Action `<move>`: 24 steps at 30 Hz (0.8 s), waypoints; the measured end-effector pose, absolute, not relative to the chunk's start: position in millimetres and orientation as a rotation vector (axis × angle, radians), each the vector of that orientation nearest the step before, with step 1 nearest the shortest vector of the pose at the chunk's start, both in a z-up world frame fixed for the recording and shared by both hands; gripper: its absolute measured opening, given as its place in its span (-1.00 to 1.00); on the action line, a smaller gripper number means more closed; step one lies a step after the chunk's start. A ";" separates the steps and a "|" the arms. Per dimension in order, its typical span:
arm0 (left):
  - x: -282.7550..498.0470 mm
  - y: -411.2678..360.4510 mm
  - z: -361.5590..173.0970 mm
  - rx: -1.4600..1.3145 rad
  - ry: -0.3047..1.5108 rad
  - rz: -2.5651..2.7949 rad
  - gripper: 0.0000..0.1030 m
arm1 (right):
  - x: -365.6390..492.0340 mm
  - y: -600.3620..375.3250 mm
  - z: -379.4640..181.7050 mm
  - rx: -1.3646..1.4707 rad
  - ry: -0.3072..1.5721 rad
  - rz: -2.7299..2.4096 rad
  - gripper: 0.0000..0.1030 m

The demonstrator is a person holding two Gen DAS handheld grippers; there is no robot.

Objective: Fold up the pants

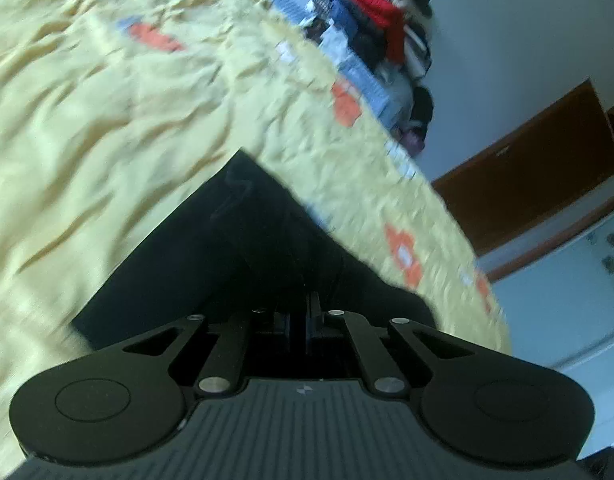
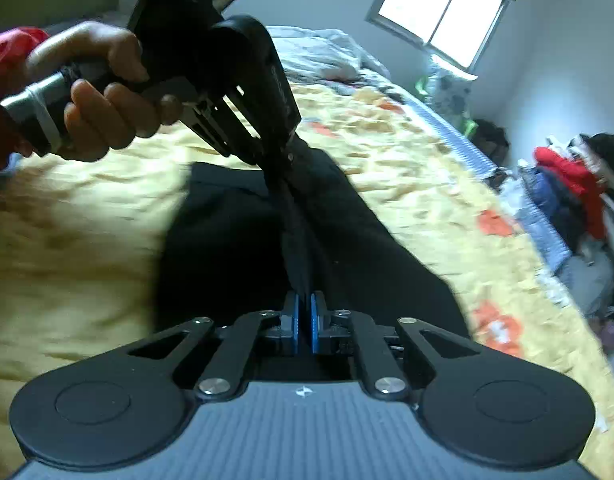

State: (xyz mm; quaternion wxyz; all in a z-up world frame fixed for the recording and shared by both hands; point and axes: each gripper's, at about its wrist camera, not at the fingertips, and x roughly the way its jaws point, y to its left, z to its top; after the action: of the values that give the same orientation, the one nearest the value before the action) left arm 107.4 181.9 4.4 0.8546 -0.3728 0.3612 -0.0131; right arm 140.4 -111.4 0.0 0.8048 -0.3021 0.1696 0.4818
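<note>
Black pants (image 1: 227,240) lie on a yellow bedspread (image 1: 107,120) with orange flowers. My left gripper (image 1: 303,310) is shut on a fold of the dark cloth right at its tips. In the right wrist view the pants (image 2: 367,240) run away from me, pulled up into a ridge along the middle. My right gripper (image 2: 305,320) is shut on the near end of that ridge, blue pads pressed together on the cloth. The left gripper (image 2: 283,157), held by a person's hand (image 2: 95,92), pinches the far end of the same ridge.
The bedspread (image 2: 67,240) covers the whole bed. A pile of clothes (image 2: 567,188) with a red garment sits past the bed's right edge, the same clothes pile (image 1: 379,28) showing in the left wrist view. White bedding (image 2: 319,52) lies at the head, under a window (image 2: 447,12). A wooden door (image 1: 539,168) stands beyond.
</note>
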 end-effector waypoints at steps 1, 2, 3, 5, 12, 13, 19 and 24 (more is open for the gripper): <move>100.1 183.4 1.2 -0.777 0.778 -0.026 -0.91 | 132.2 -110.8 -1.8 -0.640 0.375 1.050 -0.88; 94.4 184.5 -1.6 -0.769 0.790 -0.022 -0.91 | 127.4 -108.9 -3.9 -0.642 0.382 1.064 -0.88; 88.0 185.6 -3.9 -0.759 0.802 -0.017 -0.91 | 121.5 -107.3 -5.9 -0.644 0.390 1.075 -0.88; 78.0 187.7 -7.3 -0.740 0.809 -0.011 -0.90 | 114.7 -103.5 -11.1 -0.641 0.411 1.092 -0.88; 67.4 184.1 -12.5 -0.679 0.815 0.014 -0.88 | 107.0 -96.3 -21.0 -0.596 0.455 1.097 -0.88; 68.2 182.1 -12.5 -0.668 0.812 0.018 -0.87 | 104.6 -97.2 -21.5 -0.587 0.461 1.095 -0.88; 59.6 175.4 -11.6 -0.609 0.795 0.060 -0.42 | 93.6 -105.6 -27.4 -0.521 0.489 1.058 -0.81; 47.9 164.4 9.7 -0.497 0.755 0.135 -0.15 | 78.8 -130.3 -17.6 -0.433 0.437 0.998 -0.76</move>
State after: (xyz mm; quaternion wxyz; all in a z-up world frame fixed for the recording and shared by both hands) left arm 47.9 164.4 9.7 0.8974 -0.2401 0.3643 0.0652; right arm 78.9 -130.3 -17.6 0.8331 -0.2044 0.2061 0.4709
